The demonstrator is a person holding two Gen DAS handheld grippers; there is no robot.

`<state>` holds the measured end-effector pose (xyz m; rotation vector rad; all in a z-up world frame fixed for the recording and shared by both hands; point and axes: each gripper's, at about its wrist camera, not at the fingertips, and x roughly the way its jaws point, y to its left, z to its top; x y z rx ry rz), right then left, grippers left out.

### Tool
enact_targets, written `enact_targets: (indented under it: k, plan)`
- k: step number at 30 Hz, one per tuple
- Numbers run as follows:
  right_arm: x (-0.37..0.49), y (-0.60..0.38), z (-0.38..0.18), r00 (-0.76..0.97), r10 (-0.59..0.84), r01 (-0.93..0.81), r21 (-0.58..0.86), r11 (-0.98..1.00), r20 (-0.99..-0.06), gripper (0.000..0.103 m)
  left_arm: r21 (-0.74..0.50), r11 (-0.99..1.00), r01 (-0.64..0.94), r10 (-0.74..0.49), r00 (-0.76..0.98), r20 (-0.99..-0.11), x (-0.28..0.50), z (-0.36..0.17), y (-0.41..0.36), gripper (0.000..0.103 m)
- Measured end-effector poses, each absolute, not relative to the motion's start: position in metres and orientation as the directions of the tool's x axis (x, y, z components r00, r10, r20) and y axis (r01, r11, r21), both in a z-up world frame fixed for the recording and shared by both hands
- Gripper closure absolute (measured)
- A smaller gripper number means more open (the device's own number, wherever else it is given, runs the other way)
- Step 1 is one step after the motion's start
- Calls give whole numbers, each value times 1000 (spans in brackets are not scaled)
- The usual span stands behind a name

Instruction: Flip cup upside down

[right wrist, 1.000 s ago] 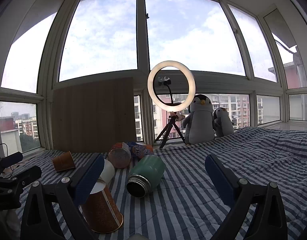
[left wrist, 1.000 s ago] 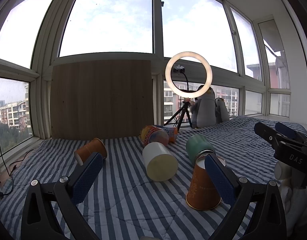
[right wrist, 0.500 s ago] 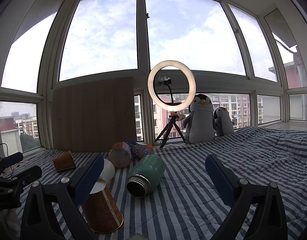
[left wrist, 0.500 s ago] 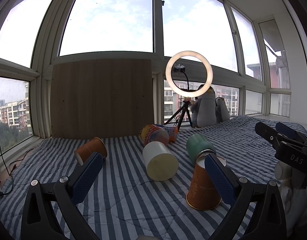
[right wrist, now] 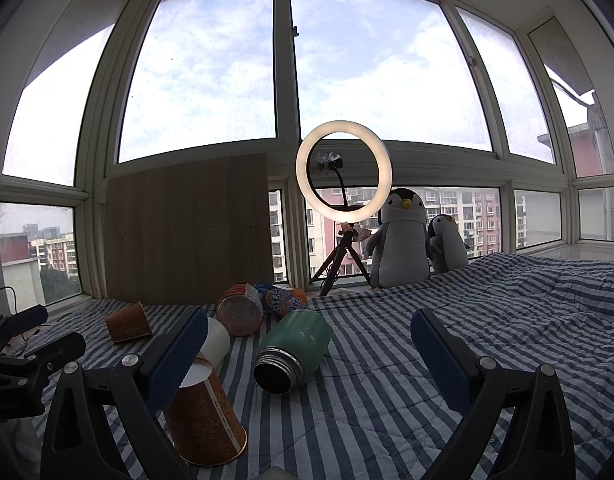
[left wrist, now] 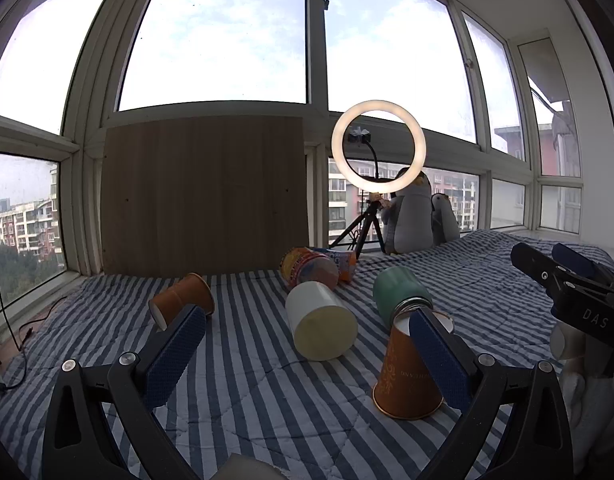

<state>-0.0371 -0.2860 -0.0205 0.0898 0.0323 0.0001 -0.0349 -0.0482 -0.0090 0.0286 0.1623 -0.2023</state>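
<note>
Striped bedding [left wrist: 247,384] fills our left wrist view. Our left hand-held gripper [left wrist: 307,344] gapes wide, empty. Just behind its right pad, the orange paper cup [left wrist: 403,380] stands inverted, axis vertical, rim down, gold filigree on its tapering wall.

From the right wrist, our right hand-held gripper [right wrist: 309,354] also spreads wide and holds nothing; the cup [right wrist: 205,420] stands mouth-down beside a metal-necked green flask [right wrist: 295,350] lying sideways.

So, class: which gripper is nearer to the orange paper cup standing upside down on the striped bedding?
Hard to call; perhaps the right. The orange paper cup sits just behind the right gripper's left finger, and just behind the left gripper's right finger. Neither touches it.
</note>
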Motion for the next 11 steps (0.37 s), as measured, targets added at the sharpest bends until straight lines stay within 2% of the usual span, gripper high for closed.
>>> enact_targets:
  k: [11]
  plan:
    - [-37,-286,-21,999,2,1,90,996,-32,3,10,980,200,-196,967,-162,-36,-8,-47,0]
